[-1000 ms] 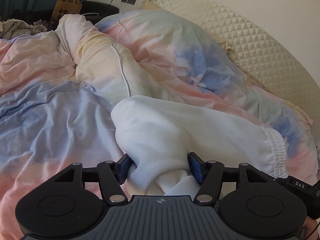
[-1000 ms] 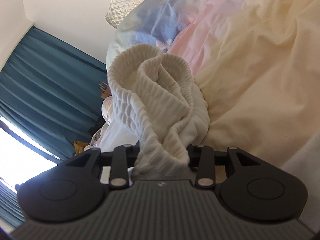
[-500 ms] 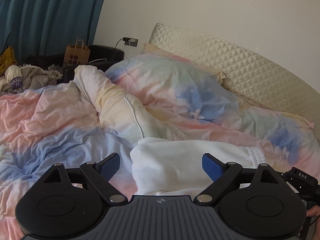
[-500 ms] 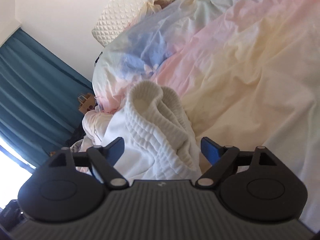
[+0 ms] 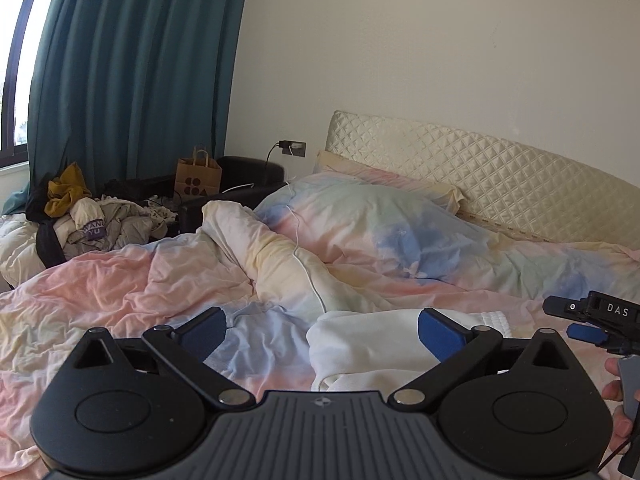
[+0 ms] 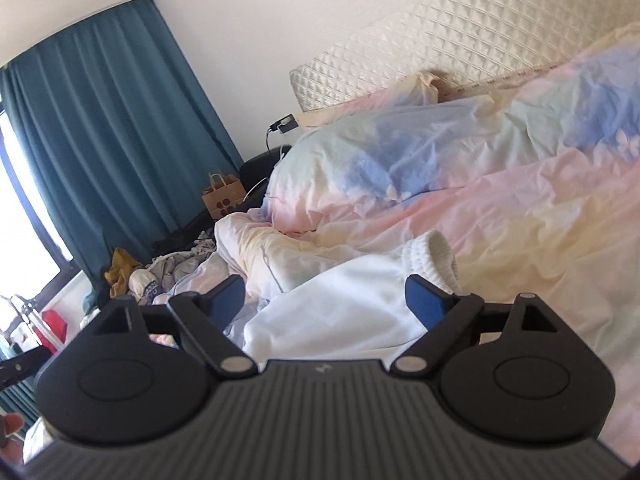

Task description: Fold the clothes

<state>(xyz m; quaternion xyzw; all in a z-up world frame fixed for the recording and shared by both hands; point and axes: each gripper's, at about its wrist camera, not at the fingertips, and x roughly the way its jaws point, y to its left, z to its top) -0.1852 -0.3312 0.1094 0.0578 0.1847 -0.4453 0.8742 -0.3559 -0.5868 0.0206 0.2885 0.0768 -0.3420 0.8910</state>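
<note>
A white garment (image 5: 372, 344) with a ribbed elastic band lies folded on the pastel tie-dye duvet (image 5: 140, 288). In the left wrist view it sits just beyond my left gripper (image 5: 322, 330), whose jaws are wide open and empty above it. My right gripper (image 6: 326, 298) is also wide open and empty, lifted off the same garment (image 6: 340, 312); its ribbed band (image 6: 434, 258) lies by the right finger. The right gripper also shows at the right edge of the left wrist view (image 5: 596, 316).
A quilted cream headboard (image 5: 480, 168) and pastel pillows (image 5: 380, 220) lie at the back. A heap of clothes (image 5: 88, 220), a paper bag (image 5: 198, 178) and a dark nightstand (image 5: 248, 170) stand left of the bed, before teal curtains (image 5: 132, 72).
Both grippers were shut on the white garment a second ago. They have opened, let it go and pulled back and up, so more of the room shows.
</note>
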